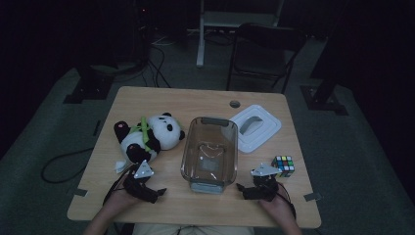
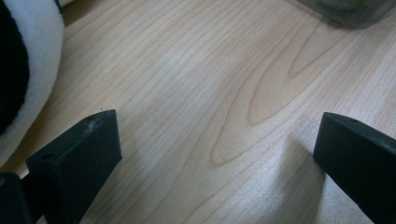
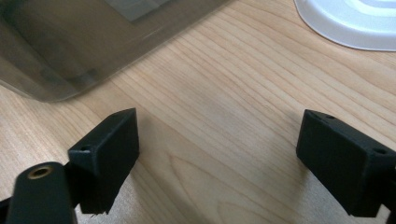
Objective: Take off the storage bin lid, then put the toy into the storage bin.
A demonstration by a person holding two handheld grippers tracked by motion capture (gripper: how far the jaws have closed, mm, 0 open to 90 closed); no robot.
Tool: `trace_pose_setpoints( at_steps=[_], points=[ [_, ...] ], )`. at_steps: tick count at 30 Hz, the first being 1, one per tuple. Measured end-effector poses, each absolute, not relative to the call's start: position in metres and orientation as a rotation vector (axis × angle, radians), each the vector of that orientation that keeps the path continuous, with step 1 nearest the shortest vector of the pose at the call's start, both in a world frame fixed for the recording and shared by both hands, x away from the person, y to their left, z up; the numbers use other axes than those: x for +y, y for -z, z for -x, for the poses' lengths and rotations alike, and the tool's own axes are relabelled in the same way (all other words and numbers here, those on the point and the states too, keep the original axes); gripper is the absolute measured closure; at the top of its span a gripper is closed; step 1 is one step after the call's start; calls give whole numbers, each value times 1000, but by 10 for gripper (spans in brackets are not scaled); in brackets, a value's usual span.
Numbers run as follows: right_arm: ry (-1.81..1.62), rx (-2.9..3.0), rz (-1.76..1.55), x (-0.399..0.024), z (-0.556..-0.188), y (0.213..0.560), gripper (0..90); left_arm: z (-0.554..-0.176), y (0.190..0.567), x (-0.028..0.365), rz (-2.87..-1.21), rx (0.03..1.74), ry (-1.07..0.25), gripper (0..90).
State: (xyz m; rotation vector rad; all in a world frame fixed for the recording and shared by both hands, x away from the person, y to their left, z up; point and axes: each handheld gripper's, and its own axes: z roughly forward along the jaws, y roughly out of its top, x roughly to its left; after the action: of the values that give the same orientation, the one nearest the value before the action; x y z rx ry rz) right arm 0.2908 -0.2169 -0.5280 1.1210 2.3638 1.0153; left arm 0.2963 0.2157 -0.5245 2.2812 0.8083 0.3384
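On the table (image 1: 147, 100), the clear bin (image 1: 209, 152) runs lengthwise away from both tongs.

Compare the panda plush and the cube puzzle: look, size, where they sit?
The panda plush is soft, black and white with a green strap; the cube puzzle is hard-edged with multicoloured squares. The panda is far bigger than the cube. The panda lies left of the clear container, by the left gripper; the cube sits to the container's right, by the right gripper. Both rest on the wooden table, outside the container, ungripped.
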Motion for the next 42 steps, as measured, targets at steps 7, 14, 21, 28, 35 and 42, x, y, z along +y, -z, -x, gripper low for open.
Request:
trace_pose_setpoints(
  at_steps=[7, 14, 21, 28, 35, 42],
  points=[
    [-1013, 2367, -1113, -214, -291, 528, 125, -293, 524, 217, -2282, 808, -337, 14],
    [-1023, 2383, -1091, -214, -292, 528, 129, -291, 520, 220, -2299, 823, -311, 28],
    [-1024, 2384, -1090, -214, -292, 528, 129, -289, 497, 229, -2218, 867, -352, 29],
    [-1024, 2386, -1088, -214, -292, 528, 129, -292, 471, 238, -2179, 872, -402, 30],
    [-1024, 2386, -1089, -214, -292, 528, 129, -305, 427, 244, -2109, 876, -475, 46],
    [-1026, 2385, -1091, -214, -292, 528, 129, -328, 401, 251, -2073, 903, -543, 51]
  ],
)
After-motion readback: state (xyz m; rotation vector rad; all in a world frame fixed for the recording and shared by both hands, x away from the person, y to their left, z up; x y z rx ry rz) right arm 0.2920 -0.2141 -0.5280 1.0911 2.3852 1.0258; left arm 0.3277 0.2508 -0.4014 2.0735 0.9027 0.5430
